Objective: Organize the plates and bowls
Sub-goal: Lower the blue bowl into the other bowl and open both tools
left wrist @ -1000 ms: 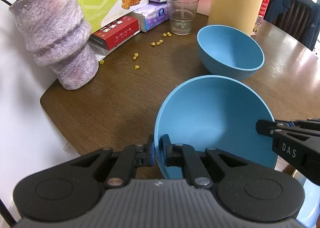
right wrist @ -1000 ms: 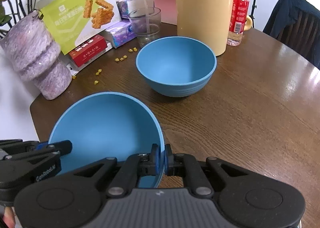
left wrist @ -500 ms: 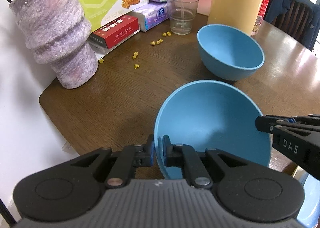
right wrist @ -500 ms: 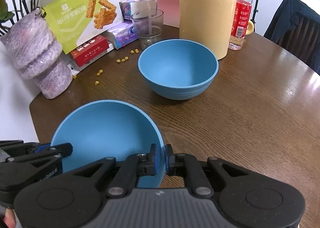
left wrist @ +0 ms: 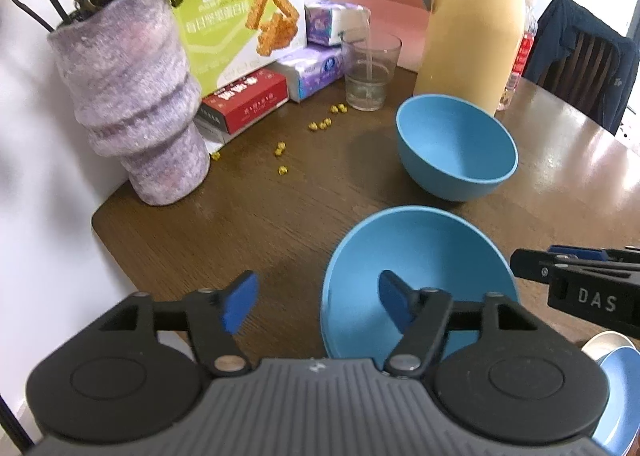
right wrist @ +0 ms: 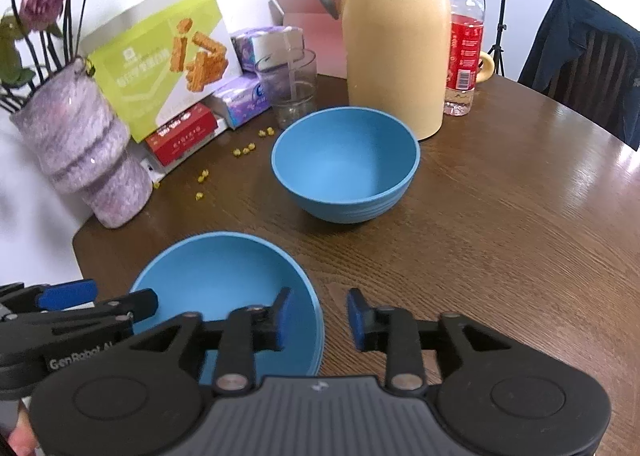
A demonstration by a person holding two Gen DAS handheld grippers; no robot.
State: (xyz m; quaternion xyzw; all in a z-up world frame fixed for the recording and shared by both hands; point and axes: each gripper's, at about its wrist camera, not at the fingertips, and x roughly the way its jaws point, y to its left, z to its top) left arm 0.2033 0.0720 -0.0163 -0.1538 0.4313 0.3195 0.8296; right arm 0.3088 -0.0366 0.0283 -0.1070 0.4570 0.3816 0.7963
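Note:
A blue bowl (left wrist: 416,256) sits near the front edge of the brown table (left wrist: 256,224); it also shows in the right wrist view (right wrist: 224,288). My left gripper (left wrist: 314,306) is open, its jaws straddling the bowl's left rim without gripping. My right gripper (right wrist: 316,318) is open astride the bowl's right rim. A second blue bowl (left wrist: 456,146) stands upright farther back, also in the right wrist view (right wrist: 346,162).
A purple vase (left wrist: 136,96), snack boxes (left wrist: 240,28), tissue packs (left wrist: 316,72), a glass (left wrist: 370,70), a yellow jug (right wrist: 394,36) and a water bottle (right wrist: 464,44) line the back. Yellow crumbs (left wrist: 282,150) lie scattered. A blue plate (left wrist: 620,396) shows below the table edge.
Both grippers were shut on the near bowl's rim; both have opened and let it go. The bowl has come down onto the table, and both cameras have pulled back slightly.

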